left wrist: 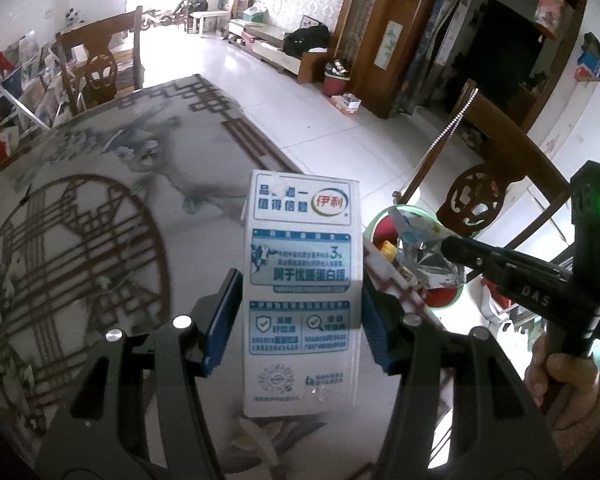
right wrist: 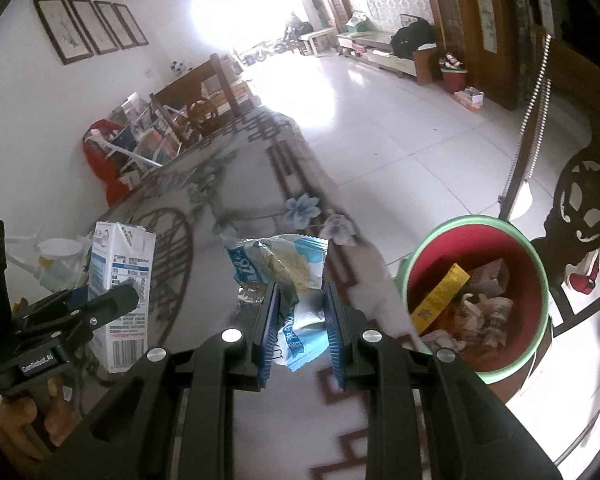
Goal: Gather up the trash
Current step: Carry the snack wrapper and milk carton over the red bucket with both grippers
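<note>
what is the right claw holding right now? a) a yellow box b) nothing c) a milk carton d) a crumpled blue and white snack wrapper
d: in the right wrist view the right claw is shut on the snack wrapper, which sticks out between its blue pads over the table; the milk carton sits in the left claw instead.

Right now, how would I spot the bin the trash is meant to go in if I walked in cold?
Find the patterned table; just past its right edge, beside a carved wooden chair, stands the bin. It is red inside with a pale green rim, already holding crumpled paper and a yellow box. A smaller red bin sits far off by the wall; this one is the near one.
</note>
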`<act>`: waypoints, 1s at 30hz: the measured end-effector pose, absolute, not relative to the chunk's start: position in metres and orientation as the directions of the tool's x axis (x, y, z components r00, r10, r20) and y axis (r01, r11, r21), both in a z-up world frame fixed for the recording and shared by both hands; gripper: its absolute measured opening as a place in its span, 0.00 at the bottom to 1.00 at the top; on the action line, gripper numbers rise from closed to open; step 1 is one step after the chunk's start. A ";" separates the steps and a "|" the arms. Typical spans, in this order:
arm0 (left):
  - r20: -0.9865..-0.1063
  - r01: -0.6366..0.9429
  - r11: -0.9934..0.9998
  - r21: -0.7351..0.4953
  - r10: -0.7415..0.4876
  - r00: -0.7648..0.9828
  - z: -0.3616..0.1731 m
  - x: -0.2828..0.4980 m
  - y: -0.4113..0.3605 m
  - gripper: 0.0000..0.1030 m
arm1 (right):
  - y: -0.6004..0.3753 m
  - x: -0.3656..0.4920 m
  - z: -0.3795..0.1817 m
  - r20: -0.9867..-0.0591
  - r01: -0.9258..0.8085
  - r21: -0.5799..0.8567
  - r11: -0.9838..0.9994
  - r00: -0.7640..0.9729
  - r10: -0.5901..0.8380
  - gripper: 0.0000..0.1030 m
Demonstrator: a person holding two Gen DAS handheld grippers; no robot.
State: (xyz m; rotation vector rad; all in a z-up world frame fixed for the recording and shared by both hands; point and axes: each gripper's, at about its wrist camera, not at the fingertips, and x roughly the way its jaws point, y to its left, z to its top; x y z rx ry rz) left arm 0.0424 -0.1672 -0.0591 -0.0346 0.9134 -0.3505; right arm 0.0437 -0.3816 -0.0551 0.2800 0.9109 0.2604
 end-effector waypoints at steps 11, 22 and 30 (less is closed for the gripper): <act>-0.784 0.333 0.926 -0.179 -0.339 0.520 -0.067 0.058 -0.215 0.53 | -0.426 0.048 -0.062 -0.747 -0.045 0.350 0.936 0.589 0.308 0.22; -0.787 0.381 0.906 -0.186 -0.369 0.494 -0.071 0.076 -0.271 0.53 | -0.480 0.050 -0.062 -0.753 0.008 0.343 0.939 0.600 0.270 0.22; -0.798 0.419 0.887 -0.196 -0.393 0.458 -0.080 0.084 -0.318 0.53 | -0.529 0.044 -0.061 -0.753 0.072 0.338 0.938 0.619 0.224 0.22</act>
